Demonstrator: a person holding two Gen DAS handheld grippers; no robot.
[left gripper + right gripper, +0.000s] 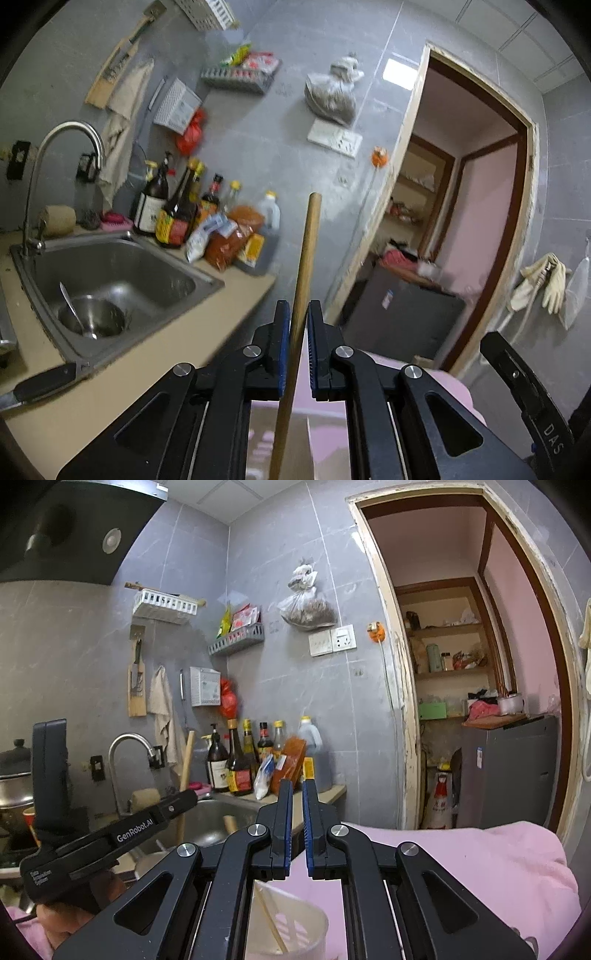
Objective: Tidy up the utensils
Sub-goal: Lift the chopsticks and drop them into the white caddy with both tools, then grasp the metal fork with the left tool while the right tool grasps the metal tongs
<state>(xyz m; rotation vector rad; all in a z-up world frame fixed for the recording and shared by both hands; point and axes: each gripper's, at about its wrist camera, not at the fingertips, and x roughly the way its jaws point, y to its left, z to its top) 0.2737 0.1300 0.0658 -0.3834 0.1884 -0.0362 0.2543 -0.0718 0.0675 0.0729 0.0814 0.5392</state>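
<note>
Wooden handle (304, 280) stands nearly upright between the left gripper's (298, 314) narrow jaws, clamped. Beneath the right gripper (297, 794), whose jaws are nearly closed on nothing, sits a white holder cup (314, 923) with a thin stick inside. Beyond lie the sink (207, 282) holding a bowl (92, 317) and spoon (72, 306), sauce bottles (177, 218), and a knife (40, 384) on the counter.

Readable lettering: "GenRobot.AI" along the left gripper (186, 773) arm; "DAS" on the right gripper's (532, 398) arm edge.
</note>
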